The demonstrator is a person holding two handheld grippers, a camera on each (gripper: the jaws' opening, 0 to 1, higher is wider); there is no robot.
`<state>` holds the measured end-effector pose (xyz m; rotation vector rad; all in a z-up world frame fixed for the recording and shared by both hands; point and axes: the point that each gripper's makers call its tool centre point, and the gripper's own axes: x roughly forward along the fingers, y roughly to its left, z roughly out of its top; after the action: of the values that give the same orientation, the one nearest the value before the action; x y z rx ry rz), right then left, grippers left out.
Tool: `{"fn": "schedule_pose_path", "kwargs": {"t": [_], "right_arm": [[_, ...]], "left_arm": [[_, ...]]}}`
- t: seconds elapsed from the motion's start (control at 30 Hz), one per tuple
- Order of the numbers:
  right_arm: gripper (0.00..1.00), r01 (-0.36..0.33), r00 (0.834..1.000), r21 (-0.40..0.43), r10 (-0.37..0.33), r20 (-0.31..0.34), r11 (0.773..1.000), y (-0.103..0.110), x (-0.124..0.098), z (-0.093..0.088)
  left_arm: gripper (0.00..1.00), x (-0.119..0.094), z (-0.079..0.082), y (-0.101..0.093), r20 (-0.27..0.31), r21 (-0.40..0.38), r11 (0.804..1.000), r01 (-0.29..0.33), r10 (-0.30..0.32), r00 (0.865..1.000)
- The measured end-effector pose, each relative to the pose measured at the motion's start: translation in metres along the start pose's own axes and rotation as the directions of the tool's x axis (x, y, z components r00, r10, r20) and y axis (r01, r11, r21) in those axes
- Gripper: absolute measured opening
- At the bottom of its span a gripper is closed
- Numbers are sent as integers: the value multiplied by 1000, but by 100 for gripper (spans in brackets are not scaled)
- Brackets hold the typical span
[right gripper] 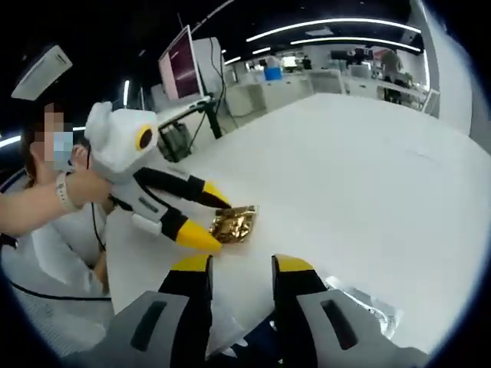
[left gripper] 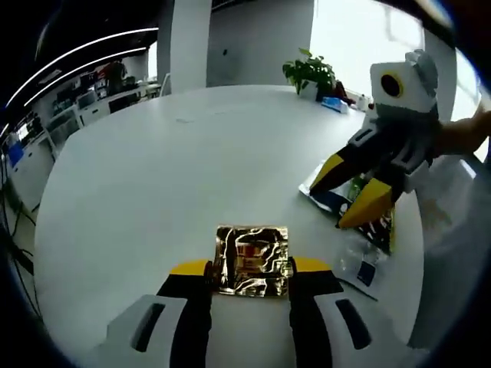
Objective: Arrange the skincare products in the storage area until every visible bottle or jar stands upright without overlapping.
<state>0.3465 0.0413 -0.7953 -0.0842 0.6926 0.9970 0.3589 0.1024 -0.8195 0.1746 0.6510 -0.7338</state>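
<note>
Evidently the gold foil sachet (left gripper: 252, 261), pinched by its near edge in the left hand-held gripper (left gripper: 250, 270) above the white tabletop (left gripper: 169, 176), looks light, crinkly and slippery, while the right hand-held gripper (right gripper: 239, 268) stands open over more packets (left gripper: 360, 222).

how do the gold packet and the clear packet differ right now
The gold packet is opaque, shiny foil; the clear packet is see-through. The gold packet sits between the left gripper jaws; the clear packet lies untouched beside them. Both are flat sachets on the white table.
</note>
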Motion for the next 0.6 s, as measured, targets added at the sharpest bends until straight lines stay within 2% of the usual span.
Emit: {"fn": "schedule_pose_path", "kwargs": {"t": [0.17,0.43,0.6], "right_arm": [[29,-26,1000,64,26,3,998,-8,17,1],[28,-57,998,124,57,5,991,9,5,-9],[24,-83,996,172,80,24,982,15,-2,-8]], "left_arm": [[34,-2,-2,-13,27,8,1000,9,-9,1000],[34,-10,5,-35,92,46,998,39,-43,995],[34,-17,13,-47,132,75,997,34,-44,990]]}}
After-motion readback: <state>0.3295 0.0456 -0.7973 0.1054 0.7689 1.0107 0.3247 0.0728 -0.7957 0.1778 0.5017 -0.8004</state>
